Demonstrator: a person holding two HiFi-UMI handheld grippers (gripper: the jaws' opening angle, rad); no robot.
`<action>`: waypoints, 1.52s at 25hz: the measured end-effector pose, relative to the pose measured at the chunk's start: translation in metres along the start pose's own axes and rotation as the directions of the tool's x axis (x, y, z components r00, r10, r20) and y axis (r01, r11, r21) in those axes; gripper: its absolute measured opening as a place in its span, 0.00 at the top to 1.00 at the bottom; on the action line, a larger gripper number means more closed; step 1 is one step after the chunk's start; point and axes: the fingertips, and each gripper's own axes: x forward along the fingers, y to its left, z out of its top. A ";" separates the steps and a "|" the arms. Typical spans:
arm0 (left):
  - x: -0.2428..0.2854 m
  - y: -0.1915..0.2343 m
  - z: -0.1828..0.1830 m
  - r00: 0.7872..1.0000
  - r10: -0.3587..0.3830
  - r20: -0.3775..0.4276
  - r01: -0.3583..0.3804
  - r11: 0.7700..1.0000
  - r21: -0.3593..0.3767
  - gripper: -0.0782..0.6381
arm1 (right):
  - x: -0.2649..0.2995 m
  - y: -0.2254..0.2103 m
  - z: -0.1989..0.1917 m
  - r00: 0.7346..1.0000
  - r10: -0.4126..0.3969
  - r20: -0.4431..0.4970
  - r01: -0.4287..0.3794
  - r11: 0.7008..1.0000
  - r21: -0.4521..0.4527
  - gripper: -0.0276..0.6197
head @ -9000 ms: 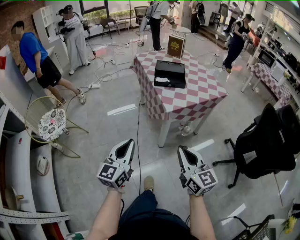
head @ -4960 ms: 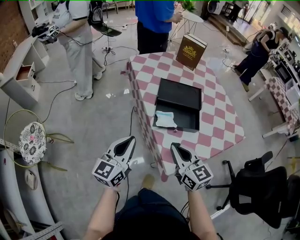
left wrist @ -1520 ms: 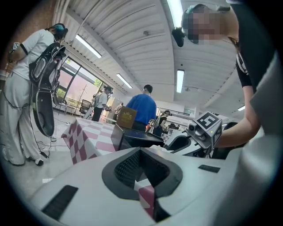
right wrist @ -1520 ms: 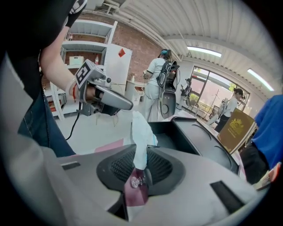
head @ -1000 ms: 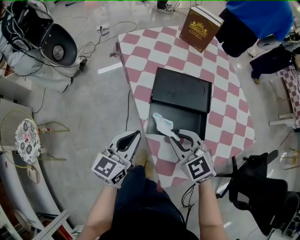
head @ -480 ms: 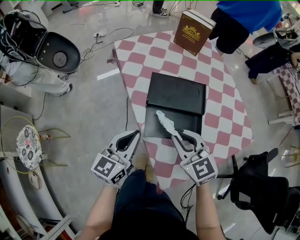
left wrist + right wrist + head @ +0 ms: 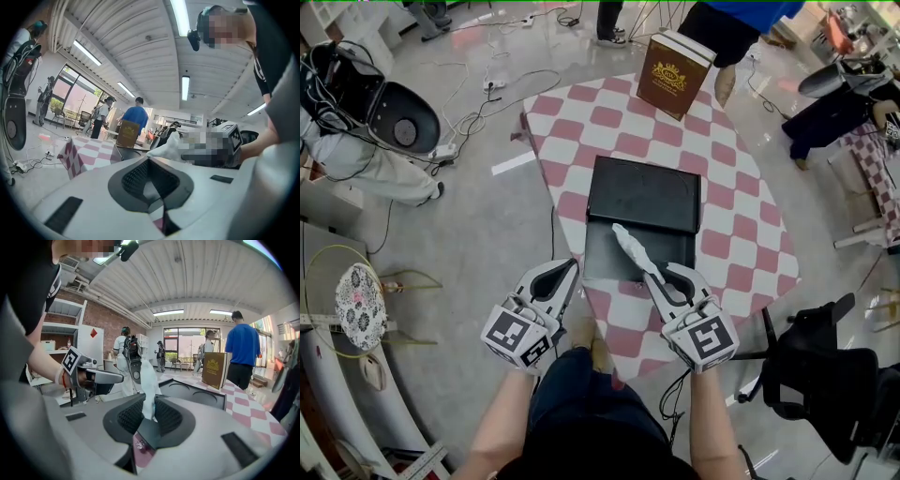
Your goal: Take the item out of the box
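Observation:
An open black box (image 7: 643, 196) lies on the pink-and-white checkered table (image 7: 741, 234). My right gripper (image 7: 659, 275) hovers over the box's near edge, shut on a crumpled white cloth (image 7: 630, 246) that sticks up from its jaws above the box. In the right gripper view the cloth (image 7: 149, 380) stands upright between the pads of that gripper (image 7: 149, 414), with the box (image 7: 197, 392) behind it. My left gripper (image 7: 560, 281) hangs left of the table edge over the floor, shut and empty; its own view shows its jaws (image 7: 150, 178) closed, the cloth (image 7: 168, 146) to the right.
A brown book-like case (image 7: 673, 63) stands at the table's far end. A black office chair (image 7: 825, 375) is at the right, a patterned round stool (image 7: 361, 293) at the left. Cables run over the floor (image 7: 487, 84). People stand around the room (image 7: 243, 355).
The right gripper has risen with the white cloth, lifting it off the box's floor. The left gripper rose a little too. Earlier the person walked up to the table.

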 end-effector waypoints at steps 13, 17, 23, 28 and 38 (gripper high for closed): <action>0.001 -0.008 0.033 0.999 -0.008 0.035 0.007 1.000 0.028 0.89 | -0.021 -0.003 0.017 0.998 -0.047 0.039 0.046 0.998 0.035 0.87; 0.001 -0.014 0.040 0.999 -0.024 0.045 0.022 0.999 0.035 0.89 | -0.029 -0.003 0.021 0.997 -0.052 0.055 0.050 0.998 0.047 0.87; 0.004 -0.020 0.050 0.998 -0.035 0.058 0.032 0.998 0.056 0.89 | -0.039 -0.006 0.027 0.994 -0.069 0.080 0.062 0.995 0.081 0.87; 0.004 -0.022 0.058 0.997 -0.034 0.067 0.030 0.998 0.062 0.89 | -0.044 -0.009 0.032 0.992 -0.080 0.095 0.071 0.992 0.101 0.87; 0.000 -0.024 0.074 0.996 -0.023 0.082 0.017 0.997 0.071 0.89 | -0.046 -0.008 0.046 0.990 -0.073 0.124 0.060 0.992 0.108 0.87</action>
